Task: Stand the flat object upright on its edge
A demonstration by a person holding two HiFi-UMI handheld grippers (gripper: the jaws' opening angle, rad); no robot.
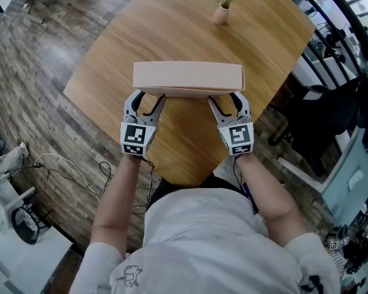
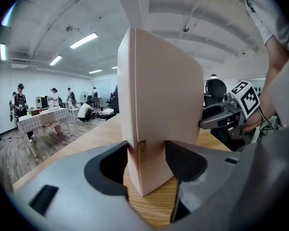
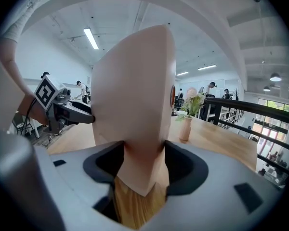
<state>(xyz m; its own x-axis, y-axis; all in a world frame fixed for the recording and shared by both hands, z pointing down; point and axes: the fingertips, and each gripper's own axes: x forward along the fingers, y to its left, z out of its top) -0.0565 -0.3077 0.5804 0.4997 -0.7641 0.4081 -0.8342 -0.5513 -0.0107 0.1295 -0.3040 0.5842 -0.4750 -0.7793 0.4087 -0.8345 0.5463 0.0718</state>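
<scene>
A flat pale pink box (image 1: 187,77) stands upright on its long edge across the wooden table (image 1: 110,60). My left gripper (image 1: 150,97) holds the box's left end, with both jaws pressed against its faces. In the left gripper view the box (image 2: 159,105) rises between the jaws of that gripper (image 2: 147,155), its lower edge on the wood. My right gripper (image 1: 225,97) is shut on the right end in the same way. The right gripper view has the box (image 3: 135,105) pinched between the jaws of that gripper (image 3: 140,158).
A small vase with flowers (image 1: 221,12) stands at the table's far side, behind the box. The table's near edge lies just below the grippers. A black chair (image 1: 331,103) and a railing are at the right, and cables (image 1: 67,167) lie on the floor at the left.
</scene>
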